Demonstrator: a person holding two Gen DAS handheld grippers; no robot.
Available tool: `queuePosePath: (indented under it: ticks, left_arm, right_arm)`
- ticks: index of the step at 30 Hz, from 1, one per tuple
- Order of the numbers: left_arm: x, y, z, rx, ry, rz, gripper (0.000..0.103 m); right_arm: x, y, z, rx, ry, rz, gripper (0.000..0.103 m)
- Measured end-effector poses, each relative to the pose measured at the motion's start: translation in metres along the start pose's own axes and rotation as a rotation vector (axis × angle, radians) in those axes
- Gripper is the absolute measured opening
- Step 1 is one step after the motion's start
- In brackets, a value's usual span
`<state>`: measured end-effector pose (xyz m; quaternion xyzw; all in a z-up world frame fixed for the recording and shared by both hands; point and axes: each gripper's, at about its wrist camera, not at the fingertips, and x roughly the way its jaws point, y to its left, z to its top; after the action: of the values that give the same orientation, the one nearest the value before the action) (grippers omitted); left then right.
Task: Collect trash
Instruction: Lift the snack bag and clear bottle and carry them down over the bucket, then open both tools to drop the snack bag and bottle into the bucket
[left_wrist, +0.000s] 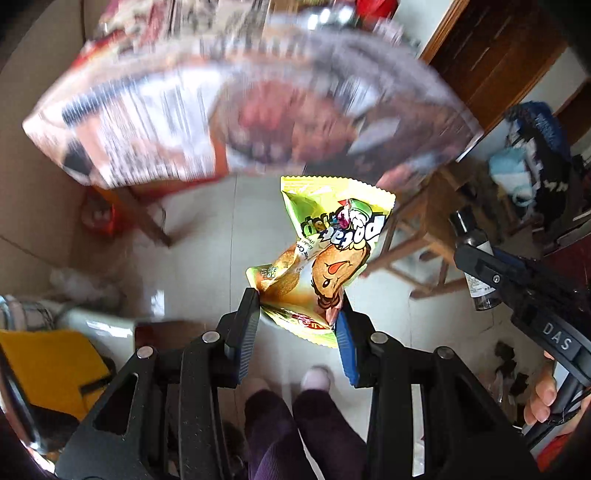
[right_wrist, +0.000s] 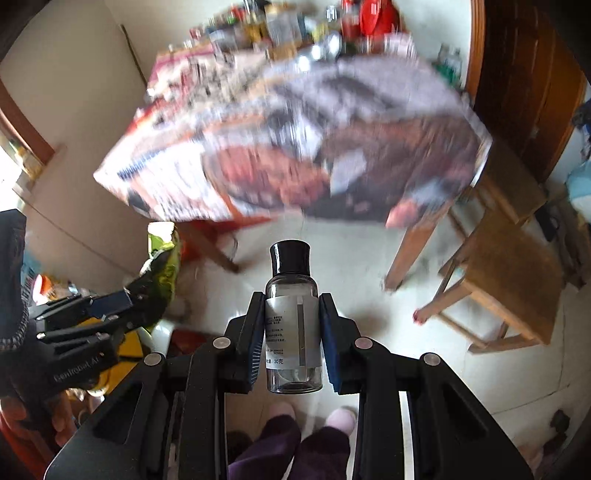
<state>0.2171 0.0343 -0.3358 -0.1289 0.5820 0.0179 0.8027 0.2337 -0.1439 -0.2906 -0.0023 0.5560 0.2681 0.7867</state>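
Holding: two bits of trash, one per hand, both out in front of the table (left_wrist: 258, 110) and lower than its top
Left tongs (left_wrist: 301, 314): clenched on a crumpled yellow-green snack bag (left_wrist: 325, 251), pinched at its lower end, rest of it sticking up toward the table edge
Right tongs (right_wrist: 292, 325): clamped on a small clear bottle (right_wrist: 293, 332), black cap pointing at the table, white label facing the camera, looks pretty much empty
Table: wooden legs, covered with a printed sheet, all smeared with blur; clutter piled at its far end, too blurry to name
Chair (right_wrist: 509, 273): wooden, just right of the table's near right leg
Floor (right_wrist: 332, 258): pale tile, running under the table
Person: dark purple trousers (right_wrist: 266, 450) and pale slippers (right_wrist: 341, 419) at the bottom of both views, well short of the table; bare fingers (left_wrist: 541, 398) on the right handle
Yellow bag-ish thing (left_wrist: 48, 369): down left of the table, on the floor side
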Motion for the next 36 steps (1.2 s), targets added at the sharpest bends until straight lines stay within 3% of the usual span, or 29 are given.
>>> queuePosePath:
  ticks: [7,12,18,19,20,22,29,33,36]
  left_arm:
    - [0.108,0.024,-0.02,-0.094,0.103,0.022,0.039]
    - [0.166,0.043,-0.04,-0.148,0.16,0.056,0.039]
    - [0.221,0.06,-0.058,-0.183,0.224,0.059,0.039]
    - [0.227,0.061,-0.059,-0.184,0.226,0.057,0.039]
    - [0.234,0.061,-0.06,-0.184,0.23,0.057,0.039]
    - [0.247,0.06,-0.06,-0.19,0.24,0.049,0.039]
    - [0.277,0.047,-0.046,-0.209,0.235,0.0,0.039]
    - [0.296,0.041,-0.035,-0.235,0.285,-0.02,0.056]
    - [0.299,0.041,-0.033,-0.251,0.295,-0.03,0.057]
  right_arm:
    - [0.095,-0.021,-0.025,-0.006,0.108,0.027,0.026]
    - [0.152,-0.032,-0.032,-0.029,0.132,0.009,0.026]
    - [0.197,-0.045,-0.035,-0.027,0.145,0.057,0.027]
    - [0.203,-0.047,-0.035,-0.019,0.162,0.065,0.031]
    - [0.211,-0.05,-0.035,-0.005,0.187,0.065,0.043]
    - [0.216,-0.057,-0.036,0.022,0.185,0.056,0.048]
    - [0.207,-0.072,-0.039,0.038,0.163,0.002,0.048]
    - [0.197,-0.079,-0.037,0.037,0.154,-0.019,0.048]
    - [0.189,-0.081,-0.034,0.036,0.137,-0.032,0.048]
